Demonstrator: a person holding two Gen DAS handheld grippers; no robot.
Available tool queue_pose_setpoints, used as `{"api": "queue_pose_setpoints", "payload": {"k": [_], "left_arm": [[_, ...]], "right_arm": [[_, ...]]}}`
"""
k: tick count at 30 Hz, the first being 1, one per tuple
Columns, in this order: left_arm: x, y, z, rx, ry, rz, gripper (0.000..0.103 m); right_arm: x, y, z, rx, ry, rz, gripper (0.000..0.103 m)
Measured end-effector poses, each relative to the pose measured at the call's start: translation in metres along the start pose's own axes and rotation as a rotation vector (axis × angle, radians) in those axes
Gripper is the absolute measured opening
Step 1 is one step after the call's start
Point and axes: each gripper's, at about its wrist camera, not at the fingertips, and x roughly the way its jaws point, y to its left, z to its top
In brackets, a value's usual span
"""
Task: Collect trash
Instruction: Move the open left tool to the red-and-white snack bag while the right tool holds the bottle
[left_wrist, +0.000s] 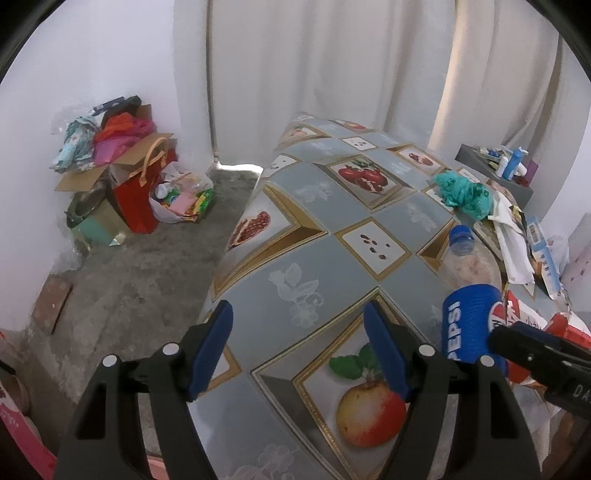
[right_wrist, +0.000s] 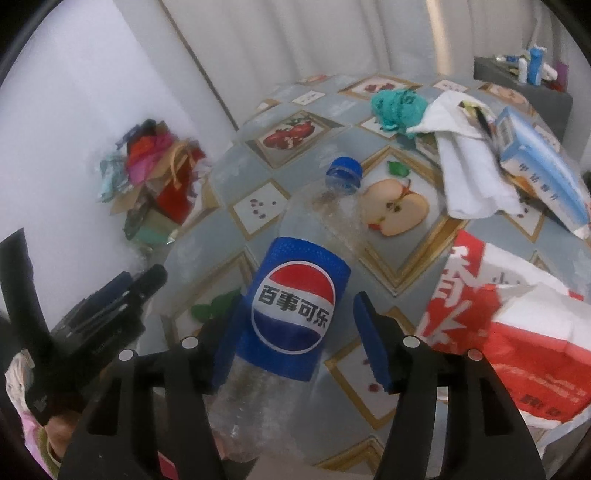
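- The empty Pepsi bottle (right_wrist: 295, 295) is lying on its side on the fruit-print tablecloth (left_wrist: 295, 206), near the table's front edge, and it's sitting right between the fingers of the right gripper (right_wrist: 295, 332).
- The bottle's long axis is running pretty much straight away from the right gripper: blue cap (right_wrist: 343, 171) pointing toward the far side of the table, base coming back under the wrist. So the fingers are straddling it across its width, around the blue label band.
- The right jaws are standing partly spread. The left pad is looking like it's at or behind the label edge, while the right pad is showing a clear gap to the bottle, so it's not looking like a real squeeze yet.
- The left gripper (left_wrist: 299, 350) is hanging over bare tablecloth with its jaws wide and nothing in them; the bottle is lying off to its right side, just beside it.
- My guess: the right hand is the one doing this pick, and it only needs to close across the label.
- Other trash, like the teal plastic bag (right_wrist: 397, 105) and the red and white bag (right_wrist: 517, 325), is waiting further right.
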Motion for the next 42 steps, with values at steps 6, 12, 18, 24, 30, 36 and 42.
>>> {"api": "queue_pose_setpoints", "payload": {"k": [6, 12, 18, 24, 30, 36, 42], "left_arm": [[0.005, 0.003, 0.004, -0.003, 0.003, -0.015, 0.071], [0.009, 0.008, 0.006, 0.007, 0.021, -0.004, 0.071], [0.01, 0.013, 0.006, -0.002, 0.03, 0.003, 0.071], [0.009, 0.014, 0.005, -0.001, 0.031, 0.006, 0.071], [0.006, 0.016, 0.005, -0.002, 0.029, 0.011, 0.071], [-0.006, 0.018, 0.006, -0.01, 0.016, 0.025, 0.071], [-0.029, 0.006, 0.01, 0.0, -0.027, 0.018, 0.071]], "right_arm": [[0.012, 0.009, 0.003, 0.001, 0.027, -0.004, 0.057], [0.019, 0.011, 0.003, 0.011, 0.025, 0.001, 0.059], [0.024, 0.013, 0.005, 0.009, 0.03, 0.012, 0.059], [0.036, 0.014, 0.005, 0.027, 0.068, 0.037, 0.06], [0.041, 0.014, 0.002, 0.032, 0.082, 0.069, 0.056], [0.019, 0.022, 0.002, -0.03, 0.009, 0.098, 0.054], [-0.024, 0.025, 0.004, -0.084, -0.099, 0.113, 0.054]]}}
